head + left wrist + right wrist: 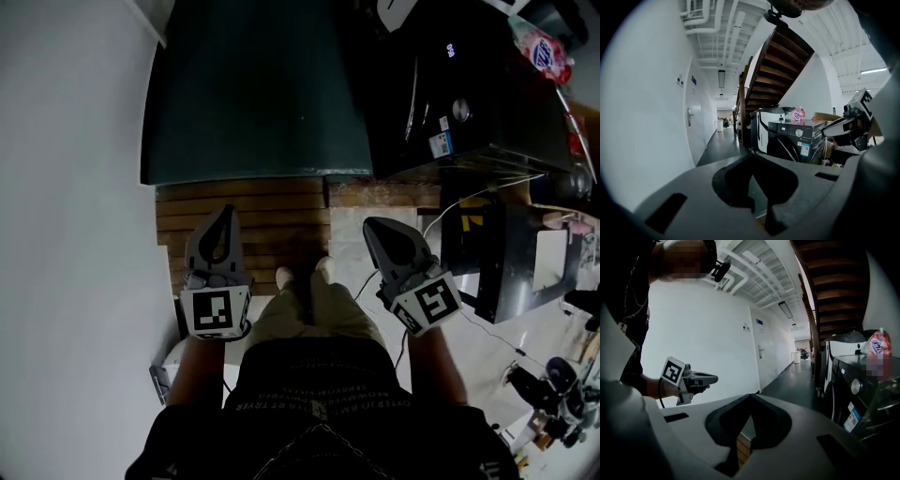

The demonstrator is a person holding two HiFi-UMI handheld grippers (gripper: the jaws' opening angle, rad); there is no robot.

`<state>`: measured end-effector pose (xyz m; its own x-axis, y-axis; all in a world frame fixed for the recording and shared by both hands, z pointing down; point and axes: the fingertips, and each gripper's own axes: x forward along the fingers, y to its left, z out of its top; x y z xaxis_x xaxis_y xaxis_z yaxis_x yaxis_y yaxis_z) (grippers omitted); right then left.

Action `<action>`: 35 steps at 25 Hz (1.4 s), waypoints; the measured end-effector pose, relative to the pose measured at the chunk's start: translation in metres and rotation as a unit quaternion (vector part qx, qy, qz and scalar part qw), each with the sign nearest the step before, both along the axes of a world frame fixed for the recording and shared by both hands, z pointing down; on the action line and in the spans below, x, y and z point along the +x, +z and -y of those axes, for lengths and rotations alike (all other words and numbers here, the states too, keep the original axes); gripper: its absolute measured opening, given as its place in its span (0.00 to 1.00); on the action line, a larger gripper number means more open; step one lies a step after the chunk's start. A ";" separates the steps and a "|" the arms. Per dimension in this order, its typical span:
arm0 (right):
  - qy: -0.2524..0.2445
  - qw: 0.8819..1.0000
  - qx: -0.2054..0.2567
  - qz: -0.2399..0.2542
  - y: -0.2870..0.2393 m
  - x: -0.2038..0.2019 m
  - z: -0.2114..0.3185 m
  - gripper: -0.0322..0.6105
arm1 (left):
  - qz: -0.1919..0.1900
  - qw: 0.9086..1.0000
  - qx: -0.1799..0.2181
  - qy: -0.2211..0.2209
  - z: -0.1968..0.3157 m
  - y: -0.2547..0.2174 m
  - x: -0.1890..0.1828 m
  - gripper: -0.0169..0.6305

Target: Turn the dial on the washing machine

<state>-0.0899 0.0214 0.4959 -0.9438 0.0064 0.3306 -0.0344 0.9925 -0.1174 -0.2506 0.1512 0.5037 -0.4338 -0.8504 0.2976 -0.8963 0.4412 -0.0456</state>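
Note:
The black washing machine (469, 103) stands at the upper right of the head view, with its round silver dial (459, 110) on the front panel. The dial (799, 133) also shows in the left gripper view, and at the right edge of the right gripper view the dial (855, 386) appears again. Both grippers hang in the air in front of me, well short of the machine. My left gripper (228, 212) has its tips together with nothing between them. My right gripper (368, 225) is likewise shut and empty. Each gripper view shows the other gripper beside it.
A white wall (66, 187) with a door (691, 117) runs along the left. Below the grippers lie wooden slats (272, 211), then dark floor (253, 94). A pink packet (544, 49) lies on the machine. Cables and gear (544, 375) crowd the right. A staircase (776, 65) rises behind.

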 end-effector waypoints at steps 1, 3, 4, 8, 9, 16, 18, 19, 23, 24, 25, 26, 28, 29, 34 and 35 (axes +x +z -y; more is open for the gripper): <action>0.005 1.000 0.003 0.001 -0.005 0.005 0.012 0.05 | 0.004 1.000 0.006 0.004 0.012 -0.008 0.002 0.04; 0.009 1.000 0.003 0.004 -0.013 0.014 0.032 0.04 | 0.012 1.000 0.018 0.010 0.036 -0.026 0.007 0.04; 0.011 1.000 0.000 0.005 -0.016 0.017 0.039 0.05 | 0.015 1.000 0.019 0.012 0.045 -0.034 0.009 0.04; 0.008 1.000 0.001 0.013 -0.030 0.018 0.061 0.05 | 0.020 0.999 0.025 0.027 0.076 -0.058 0.021 0.04; 0.005 1.000 0.002 0.017 -0.033 0.018 0.065 0.05 | 0.021 0.999 0.024 0.029 0.082 -0.061 0.024 0.04; -0.019 0.998 0.004 0.052 -0.061 0.034 0.084 0.05 | 0.036 0.998 0.031 0.029 0.110 -0.092 0.051 0.04; -0.024 0.998 0.010 0.060 -0.064 0.040 0.090 0.05 | 0.043 0.998 0.033 0.025 0.113 -0.099 0.057 0.03; -0.024 0.998 0.010 0.064 -0.065 0.043 0.093 0.05 | 0.045 0.998 0.032 0.024 0.114 -0.100 0.060 0.04; -0.013 0.997 -0.004 0.074 -0.067 0.054 0.099 0.05 | 0.051 0.998 0.023 0.027 0.119 -0.105 0.069 0.04; -0.010 0.997 -0.010 0.076 -0.068 0.056 0.100 0.05 | 0.056 0.998 0.021 0.027 0.119 -0.108 0.069 0.04; -0.007 0.997 -0.015 0.077 -0.067 0.057 0.100 0.05 | 0.062 0.998 0.019 0.026 0.119 -0.112 0.069 0.04; -0.006 0.997 -0.017 0.076 -0.065 0.058 0.101 0.05 | 0.065 0.997 0.018 0.024 0.120 -0.114 0.067 0.04; -0.001 0.997 -0.020 0.075 -0.061 0.055 0.106 0.05 | 0.067 0.997 0.018 0.022 0.124 -0.116 0.062 0.04; 0.002 0.997 -0.023 0.079 -0.062 0.052 0.109 0.05 | 0.067 0.997 0.018 0.023 0.127 -0.115 0.059 0.04; 0.024 0.996 -0.032 0.084 -0.059 0.024 0.129 0.05 | 0.053 0.998 0.008 0.038 0.139 -0.099 0.029 0.04; 0.030 0.996 -0.031 0.082 -0.057 0.016 0.133 0.05 | 0.050 0.998 0.006 0.041 0.142 -0.095 0.019 0.04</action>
